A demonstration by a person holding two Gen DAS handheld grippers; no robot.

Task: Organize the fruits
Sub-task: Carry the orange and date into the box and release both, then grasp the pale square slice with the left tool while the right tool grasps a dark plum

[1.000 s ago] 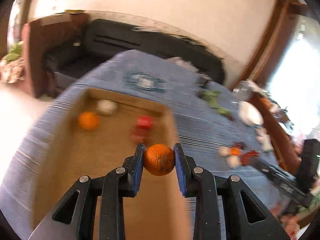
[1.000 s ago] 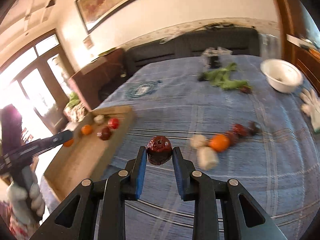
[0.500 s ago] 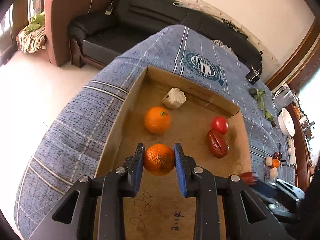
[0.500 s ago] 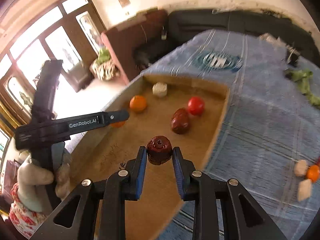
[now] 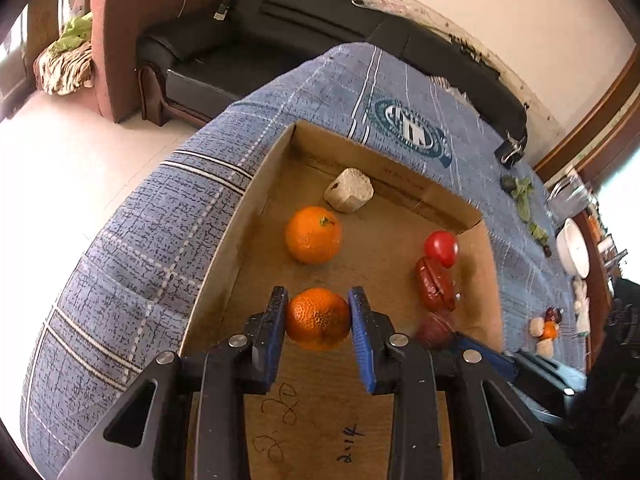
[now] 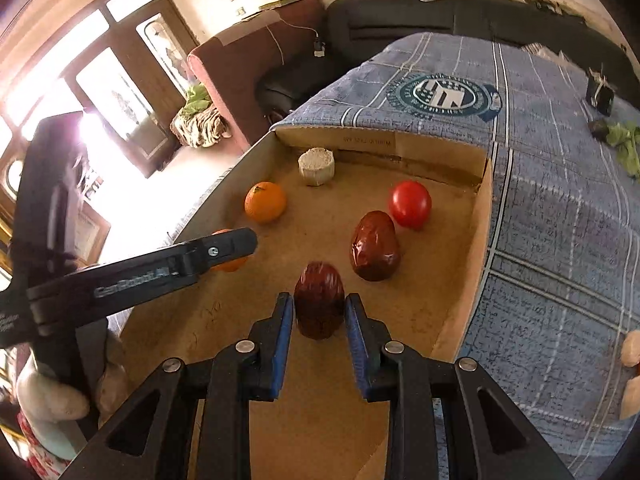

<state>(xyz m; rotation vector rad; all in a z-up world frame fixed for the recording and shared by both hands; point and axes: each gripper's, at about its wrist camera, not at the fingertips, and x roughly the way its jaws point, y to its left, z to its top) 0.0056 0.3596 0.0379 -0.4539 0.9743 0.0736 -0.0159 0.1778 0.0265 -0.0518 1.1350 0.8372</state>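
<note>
Both wrist views, close, steeply down, sharing box (image 5: pixel 256 208)

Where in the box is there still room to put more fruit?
The box floor is bare down the middle, between the far orange and near orange on one side, the tomato and dates on the other. The near end by the scribbles is bare too. Crowded along the right wall.

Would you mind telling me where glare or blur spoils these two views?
Left wrist view: sharp on the orange and box, floor at left blown out, window at the right edge glaring. Right wrist view: windows overexposed, date slightly blurred; both bend straight lines.
</note>
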